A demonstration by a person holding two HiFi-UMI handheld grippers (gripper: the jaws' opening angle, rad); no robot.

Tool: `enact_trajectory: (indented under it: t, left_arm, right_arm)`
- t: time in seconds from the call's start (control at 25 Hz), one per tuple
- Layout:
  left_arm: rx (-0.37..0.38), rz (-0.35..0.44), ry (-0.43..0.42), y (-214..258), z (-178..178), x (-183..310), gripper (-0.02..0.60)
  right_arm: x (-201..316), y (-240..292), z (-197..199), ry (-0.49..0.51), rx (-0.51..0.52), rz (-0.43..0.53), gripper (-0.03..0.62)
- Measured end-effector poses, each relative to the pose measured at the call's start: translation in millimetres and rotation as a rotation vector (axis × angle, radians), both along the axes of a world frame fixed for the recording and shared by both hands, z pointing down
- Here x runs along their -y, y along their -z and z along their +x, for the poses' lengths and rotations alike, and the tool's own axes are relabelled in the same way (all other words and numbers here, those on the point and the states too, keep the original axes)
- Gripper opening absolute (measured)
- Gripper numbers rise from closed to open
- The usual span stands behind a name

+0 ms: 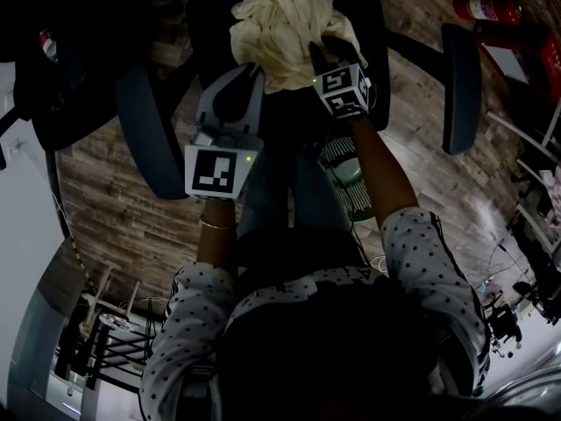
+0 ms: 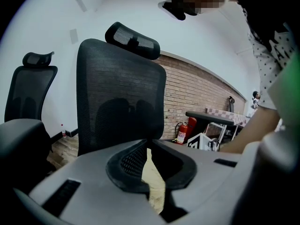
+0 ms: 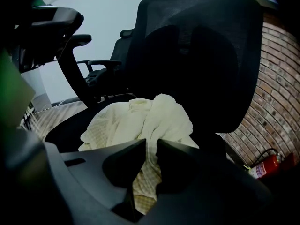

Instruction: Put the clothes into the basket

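Clothes (image 1: 282,20) lie farthest out. Nearest, a slatted basket (image 1: 344,182) sits at 6 o'clock under the right forearm, and chair armrests (image 1: 145,130) flank at 9 and 3. Left hand-held gripper (image 1: 252,68) and right hand-held gripper (image 1: 321,49) both clamp the cream bundle's near edge on the seat (image 3: 65,128) at 12 o'clock.

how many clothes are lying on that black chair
1: a cream garment bunched on the black office chair's seat; more pieces could be hidden underneath the bundle.
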State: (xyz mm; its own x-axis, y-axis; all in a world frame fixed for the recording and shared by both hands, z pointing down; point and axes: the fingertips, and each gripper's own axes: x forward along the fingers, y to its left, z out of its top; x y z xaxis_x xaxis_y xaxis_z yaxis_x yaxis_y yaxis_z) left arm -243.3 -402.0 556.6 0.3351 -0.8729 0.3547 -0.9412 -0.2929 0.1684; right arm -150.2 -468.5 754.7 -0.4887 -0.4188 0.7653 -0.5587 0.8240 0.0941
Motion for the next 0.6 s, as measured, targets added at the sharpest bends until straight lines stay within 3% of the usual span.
enact_trajectory:
  t: [0.2,0.6]
  left_arm:
    - [0.002,0.000,-0.009,1.1,-0.3,-3.0,0.015]
    - [0.010,0.015,-0.031,11.3,0.4,-10.0,0.015]
  right_arm:
    - [-2.5,15.3,-3.7,-0.031,0.078,-0.010,0.071]
    - [-15.1,69.1,-15.9,-0.070,0.208,0.060,0.069]
